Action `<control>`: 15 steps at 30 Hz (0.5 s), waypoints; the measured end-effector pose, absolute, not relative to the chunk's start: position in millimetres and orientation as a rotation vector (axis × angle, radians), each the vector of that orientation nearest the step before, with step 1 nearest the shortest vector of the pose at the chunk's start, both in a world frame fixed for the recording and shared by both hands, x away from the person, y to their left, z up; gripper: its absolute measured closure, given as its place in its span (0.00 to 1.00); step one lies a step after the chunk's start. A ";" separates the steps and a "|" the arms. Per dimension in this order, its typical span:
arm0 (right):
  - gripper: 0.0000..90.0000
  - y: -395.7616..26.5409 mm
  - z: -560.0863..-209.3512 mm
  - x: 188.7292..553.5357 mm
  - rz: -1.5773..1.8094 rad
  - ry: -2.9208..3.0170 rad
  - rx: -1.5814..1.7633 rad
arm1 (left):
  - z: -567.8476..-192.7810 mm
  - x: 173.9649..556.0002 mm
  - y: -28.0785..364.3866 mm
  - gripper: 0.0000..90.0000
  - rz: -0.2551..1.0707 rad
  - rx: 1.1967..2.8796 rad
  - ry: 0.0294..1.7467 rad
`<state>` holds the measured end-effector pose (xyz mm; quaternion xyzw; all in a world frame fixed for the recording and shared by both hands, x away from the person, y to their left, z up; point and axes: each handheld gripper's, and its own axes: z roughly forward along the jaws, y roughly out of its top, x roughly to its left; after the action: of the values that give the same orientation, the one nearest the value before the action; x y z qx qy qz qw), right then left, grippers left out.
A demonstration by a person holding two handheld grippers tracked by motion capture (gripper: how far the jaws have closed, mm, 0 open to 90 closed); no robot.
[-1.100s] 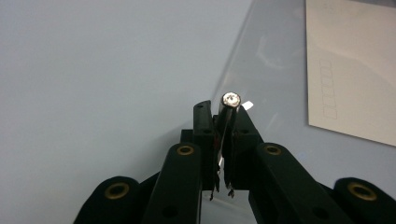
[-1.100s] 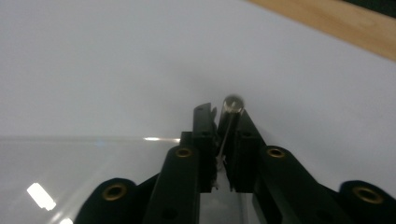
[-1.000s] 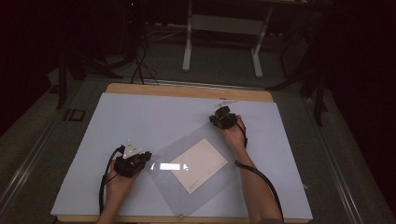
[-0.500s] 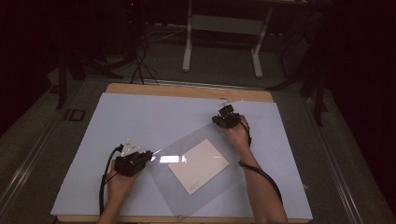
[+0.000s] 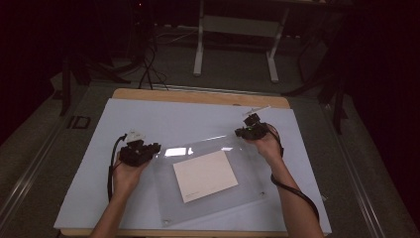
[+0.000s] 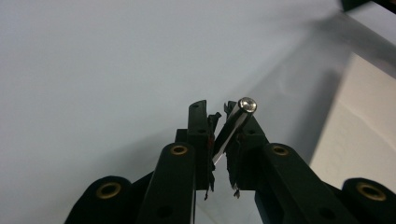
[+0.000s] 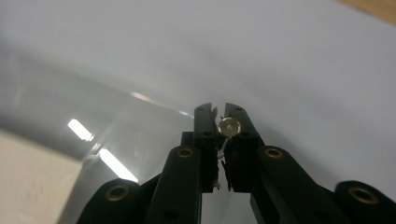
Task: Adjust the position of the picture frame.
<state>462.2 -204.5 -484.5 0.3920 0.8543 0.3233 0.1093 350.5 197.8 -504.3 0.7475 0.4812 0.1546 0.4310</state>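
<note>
Left gripper (image 5: 148,149) and right gripper (image 5: 250,127) clamp a clear acrylic sheet's (image 5: 247,186) far corners; uneven lifting could slide the cream paper (image 5: 205,175) off.

Right gripper (image 7: 223,122) clamps clear sheet (image 7: 140,135) corner (round stud (image 7: 229,126)).

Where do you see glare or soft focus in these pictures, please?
High view: a bright reflection on the clear sheet near the left gripper; dark surroundings. Right gripper view: two white glare streaks on the sheet, table behind soft. Left gripper view: the stud is sharp, the background blurred.
</note>
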 end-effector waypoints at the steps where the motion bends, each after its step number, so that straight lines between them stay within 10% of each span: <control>1: 0.94 -208.9 -485.5 453.7 0.944 2.518 1.152 | -503.5 366.7 198.2 0.90 0.377 1.871 1.215; 15: 0.94 -226.1 -512.8 442.8 0.977 2.478 1.243 | -522.0 407.3 180.6 0.91 0.370 1.929 1.325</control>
<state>442.8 -226.1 -512.8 0.4208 0.8387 0.3306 0.1008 407.3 180.6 -522.0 0.7543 0.5181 0.1448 0.3765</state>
